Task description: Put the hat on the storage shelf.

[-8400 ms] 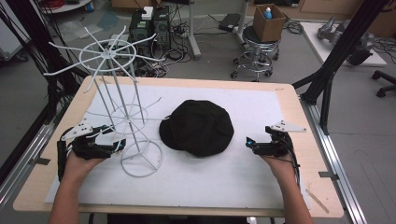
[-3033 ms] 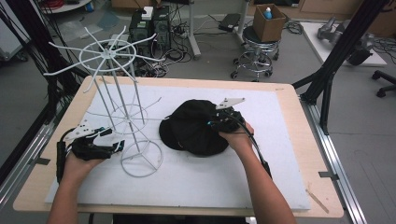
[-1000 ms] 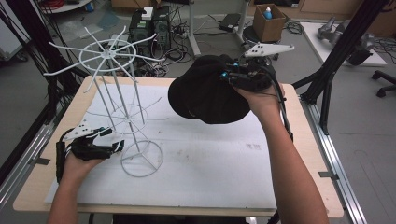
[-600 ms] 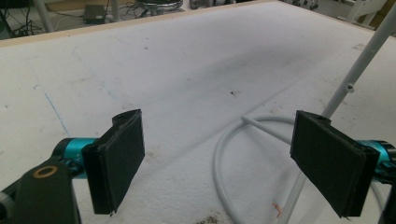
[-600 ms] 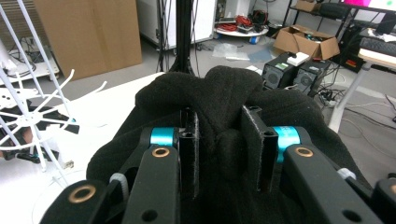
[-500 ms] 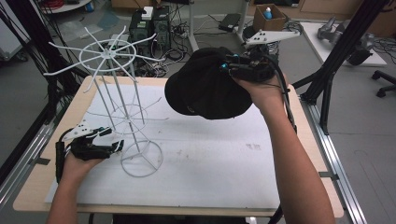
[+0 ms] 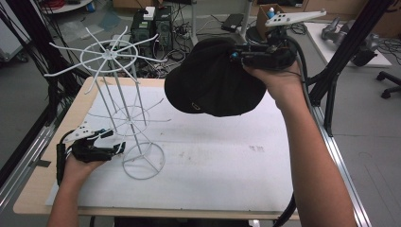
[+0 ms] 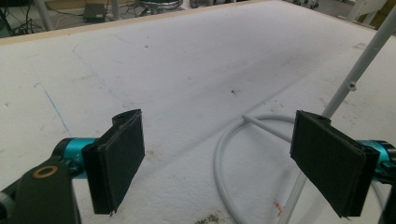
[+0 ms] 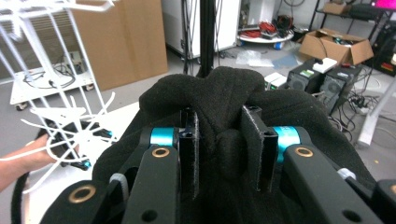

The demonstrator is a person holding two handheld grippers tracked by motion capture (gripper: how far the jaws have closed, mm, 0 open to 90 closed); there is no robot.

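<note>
**One cap aloft, one rack on the mat**

One black cap (image 7: 215, 82) hangs above the table's far half, a fold of its cloth pinched between the jaws of my right gripper (image 9: 227, 151). One white wire rack (image 7: 124, 106) stands at the cap's 9 o'clock, apart from it, its ring base on the white mat (image 7: 222, 161). My left gripper (image 7: 109, 141) rests low beside that base, jaws spread wide and holding nothing. The mat's near and right stretches lie open; a black frame post (image 7: 347, 47) rises at 3 o'clock.
</note>
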